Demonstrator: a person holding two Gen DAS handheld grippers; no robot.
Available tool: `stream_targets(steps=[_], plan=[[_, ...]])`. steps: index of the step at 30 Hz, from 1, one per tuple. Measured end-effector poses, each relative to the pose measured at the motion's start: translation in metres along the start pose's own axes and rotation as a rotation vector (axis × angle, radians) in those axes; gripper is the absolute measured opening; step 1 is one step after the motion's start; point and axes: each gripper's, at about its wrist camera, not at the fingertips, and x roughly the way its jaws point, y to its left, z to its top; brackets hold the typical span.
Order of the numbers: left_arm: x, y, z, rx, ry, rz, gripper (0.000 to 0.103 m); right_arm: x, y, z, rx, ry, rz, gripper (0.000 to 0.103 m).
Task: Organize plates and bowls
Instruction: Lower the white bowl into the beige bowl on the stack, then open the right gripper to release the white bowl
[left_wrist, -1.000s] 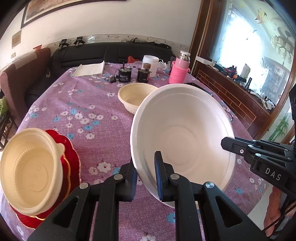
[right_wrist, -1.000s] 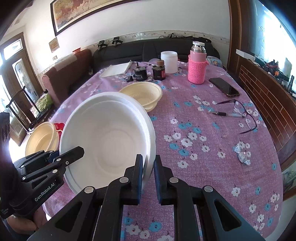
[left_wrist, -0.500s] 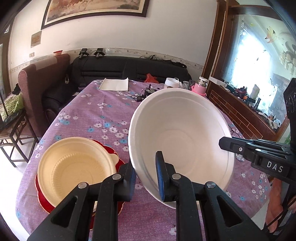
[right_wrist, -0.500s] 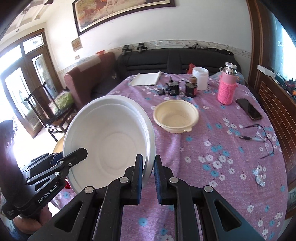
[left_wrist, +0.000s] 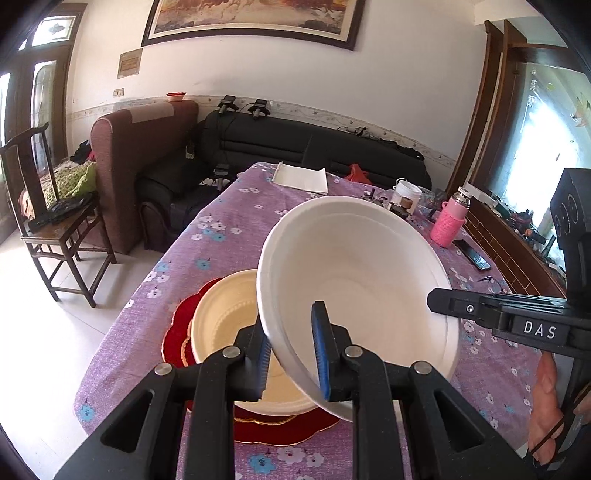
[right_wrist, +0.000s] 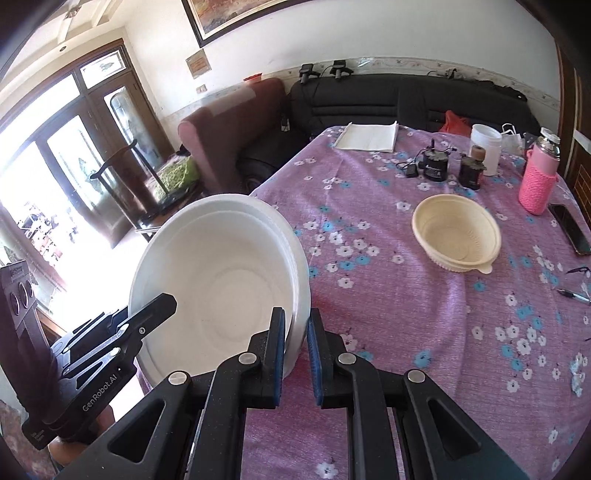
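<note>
Both grippers hold one large white foam bowl (left_wrist: 354, 280) in the air above the counter (right_wrist: 424, 306), which is covered with a purple cloth printed with small white and blue flowers. The left gripper (left_wrist: 290, 354) has its blue-padded fingers (left_wrist: 320, 350) clamped on the near rim of the bowl, one finger inside and one outside. The right gripper (right_wrist: 295, 347) is clamped the same way on the opposite rim, its fingers (right_wrist: 277, 347) close together with the thin foam edge between them. In the right wrist view the rim shows doubled edges, so this may be two nested bowls; I cannot tell for certain. The bowl is tilted, its opening turned toward the left camera.

Below it and to the left in the left wrist view, a cream plastic bowl with a small tab handle (left_wrist: 225, 325) sits on a red scalloped plate with a gold edge (left_wrist: 177, 336) near the counter's corner. The white bowl overlaps this stack in the view but hangs above it, not touching.

A second cream plastic bowl (right_wrist: 456, 232) stands alone further along the counter, well apart from the stack. Beyond it are a pink knitted-sleeve flask (right_wrist: 537, 177), a white plastic jar (right_wrist: 485, 147) and a black phone (right_wrist: 569, 229).
</note>
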Motion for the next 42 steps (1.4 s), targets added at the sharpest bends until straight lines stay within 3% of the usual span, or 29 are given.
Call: stream_targets(steps=[12,20,27,29,31,33,42], plan=[[0.014,0.041,-0.007,-0.085,0.034,0.045,0.019,0.057,0.015,0.004,0.043,0.143,0.064,0.014],[0.031,0.056,-0.011,-0.118,0.072,0.063,0.019,0.078,0.017,0.006,0.052,0.182,0.065,0.015],[0.032,0.065,-0.011,-0.139,0.070,0.078,0.019,0.081,0.017,0.007,0.041,0.181,0.046,0.016],[0.032,0.066,-0.009,-0.143,0.068,0.082,0.020,0.081,0.017,0.007,0.039,0.182,0.058,0.020],[0.030,0.066,-0.009,-0.144,0.064,0.084,0.021,0.081,0.018,0.007,0.027,0.181,0.059,0.033],[0.028,0.066,-0.008,-0.144,0.058,0.088,0.021,0.080,0.018,0.007,0.018,0.170,0.050,0.036],[0.009,0.049,-0.002,-0.113,0.006,0.075,0.025,0.047,-0.013,0.009,0.074,0.106,0.062,0.037]])
